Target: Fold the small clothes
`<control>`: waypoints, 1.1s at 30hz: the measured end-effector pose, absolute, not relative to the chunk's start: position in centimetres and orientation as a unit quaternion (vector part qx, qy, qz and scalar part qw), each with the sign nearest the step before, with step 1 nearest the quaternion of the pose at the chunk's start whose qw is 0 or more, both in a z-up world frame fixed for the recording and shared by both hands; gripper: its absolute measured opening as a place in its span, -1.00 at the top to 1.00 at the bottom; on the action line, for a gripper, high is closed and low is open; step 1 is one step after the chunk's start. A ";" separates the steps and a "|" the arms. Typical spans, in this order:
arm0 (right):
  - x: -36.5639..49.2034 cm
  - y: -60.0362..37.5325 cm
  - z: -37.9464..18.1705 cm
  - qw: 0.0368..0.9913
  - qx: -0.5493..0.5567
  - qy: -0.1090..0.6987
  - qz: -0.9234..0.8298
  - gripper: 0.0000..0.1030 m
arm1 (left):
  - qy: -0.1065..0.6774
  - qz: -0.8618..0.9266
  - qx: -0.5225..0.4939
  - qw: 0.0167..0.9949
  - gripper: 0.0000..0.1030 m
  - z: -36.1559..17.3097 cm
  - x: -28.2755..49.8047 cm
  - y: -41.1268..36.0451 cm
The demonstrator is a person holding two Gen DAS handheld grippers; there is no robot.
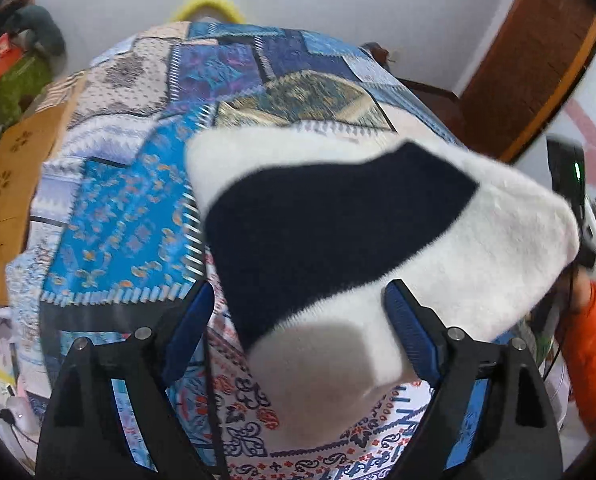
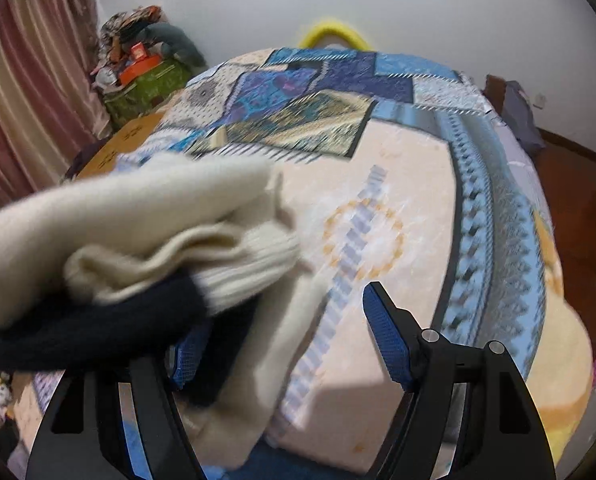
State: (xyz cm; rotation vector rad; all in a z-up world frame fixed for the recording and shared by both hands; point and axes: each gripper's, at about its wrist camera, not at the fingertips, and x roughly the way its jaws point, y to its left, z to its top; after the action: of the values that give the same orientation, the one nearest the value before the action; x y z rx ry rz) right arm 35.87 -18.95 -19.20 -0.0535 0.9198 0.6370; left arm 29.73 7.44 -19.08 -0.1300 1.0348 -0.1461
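Left gripper (image 1: 298,320) is seen with jaws spread wide; the white and navy sock (image 1: 338,232) lies between them and across the bedspread (image 1: 117,220), but neither pad is seen pressing it, so it is judged released. Right gripper (image 2: 281,332) is also held apart, its left finger buried under the bunched cream and navy fabric (image 2: 137,248), nothing clamped. Both views are blurred, so contact is hard to confirm. Risk: if the right finger is lifted away, the loose bundle could be snagged and the fold dragged open. A re-grip by the left gripper may catch only one layer
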 end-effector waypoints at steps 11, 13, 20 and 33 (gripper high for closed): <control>35.8 -22.4 -14.7 0.884 0.017 0.387 0.262 -0.36 | 0.466 -0.073 -0.032 0.881 -0.70 -18.3 27.7 6.1; 34.4 -22.6 -13.5 0.878 0.021 0.387 0.279 -0.36 | 0.456 -0.065 -0.030 0.887 -0.70 -17.5 26.9 6.3; 28.6 -21.0 -10.0 0.869 0.002 0.354 0.345 -0.36 | 0.450 -0.026 -0.022 0.893 -0.69 -16.2 22.9 7.7; 25.8 -17.2 -13.4 0.835 -0.011 0.403 0.376 0.22 | 0.465 -0.027 0.023 0.885 0.17 -20.1 21.8 3.9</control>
State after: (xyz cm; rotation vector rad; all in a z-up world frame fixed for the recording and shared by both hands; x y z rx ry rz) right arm 25.76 -17.24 -13.44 -0.0223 0.8528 0.7965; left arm 21.79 3.86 -20.07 0.0484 0.9677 -0.0552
